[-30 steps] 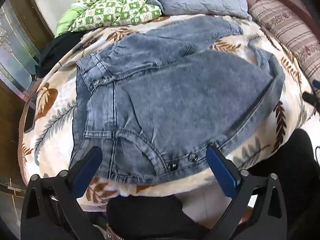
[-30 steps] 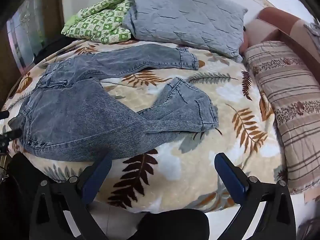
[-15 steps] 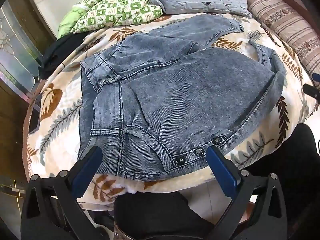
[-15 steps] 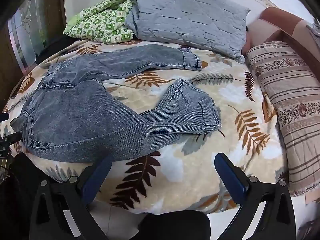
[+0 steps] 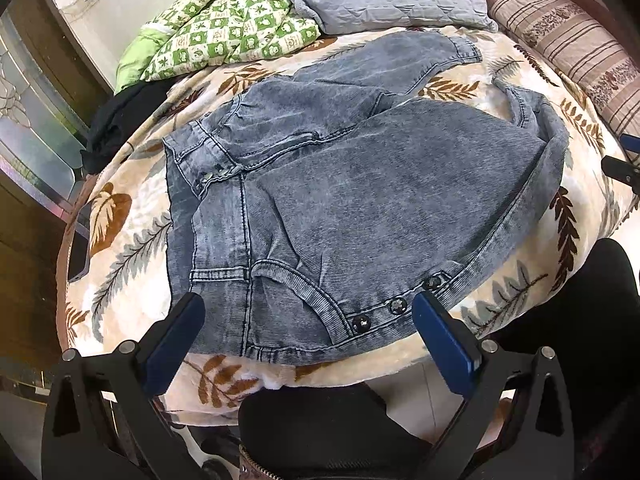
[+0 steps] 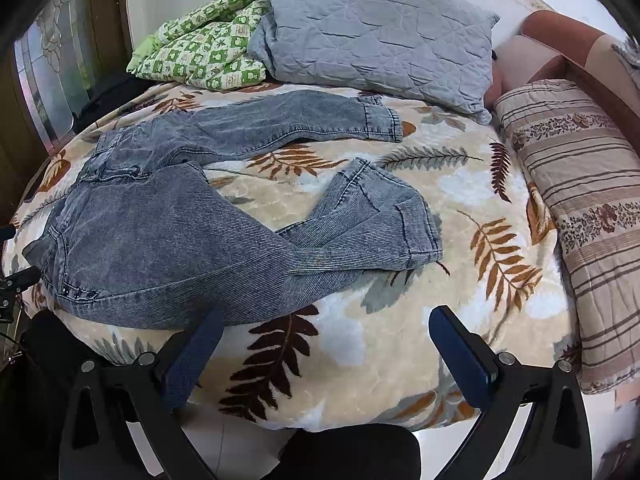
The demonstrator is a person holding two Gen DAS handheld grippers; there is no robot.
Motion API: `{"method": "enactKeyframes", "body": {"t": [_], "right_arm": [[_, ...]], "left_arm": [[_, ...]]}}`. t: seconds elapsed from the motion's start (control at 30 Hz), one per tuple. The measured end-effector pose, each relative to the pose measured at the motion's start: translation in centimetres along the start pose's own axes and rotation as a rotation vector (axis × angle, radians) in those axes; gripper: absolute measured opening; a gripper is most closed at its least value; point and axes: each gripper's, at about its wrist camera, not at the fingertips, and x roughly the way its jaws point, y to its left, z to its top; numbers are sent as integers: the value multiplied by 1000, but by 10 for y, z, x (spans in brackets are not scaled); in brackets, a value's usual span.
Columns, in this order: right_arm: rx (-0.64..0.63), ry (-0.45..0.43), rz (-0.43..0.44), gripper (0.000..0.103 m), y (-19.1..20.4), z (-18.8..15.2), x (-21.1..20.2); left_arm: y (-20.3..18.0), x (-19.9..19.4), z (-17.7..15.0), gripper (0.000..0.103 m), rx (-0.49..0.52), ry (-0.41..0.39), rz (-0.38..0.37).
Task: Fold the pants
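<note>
Grey-blue denim pants (image 5: pixel 360 200) (image 6: pixel 168 236) lie spread on a leaf-print blanket, waistband at the near left edge of the bed. One leg (image 6: pixel 288 124) stretches toward the pillows; the other (image 6: pixel 376 220) bends back on itself at mid-bed. My left gripper (image 5: pixel 308 312) hovers open just over the waistband corner with its snap buttons (image 5: pixel 396 306), holding nothing. Empty and open, my right gripper (image 6: pixel 324 332) hangs above the blanket's near edge, right of the pants' seat.
The leaf-print blanket (image 6: pixel 460 184) covers the bed. A grey quilted pillow (image 6: pixel 380 36) and a green checked quilt (image 6: pixel 204 56) lie at the head. A striped bolster (image 6: pixel 580 200) runs along the right side. Dark cloth (image 5: pixel 116 124) sits at the far left edge.
Both cameras have drawn slightly back and up, so the pants sit a little higher in view. The pants have not moved; both grippers stay open.
</note>
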Motion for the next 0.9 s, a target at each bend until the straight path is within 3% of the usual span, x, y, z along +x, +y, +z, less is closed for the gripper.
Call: {"method": "enactKeyframes", "body": {"t": [0.9], "right_arm": [[-22, -7, 44, 103, -18, -4, 6]], "left_arm": [[-23, 3, 1, 103, -5, 28, -14]]}}
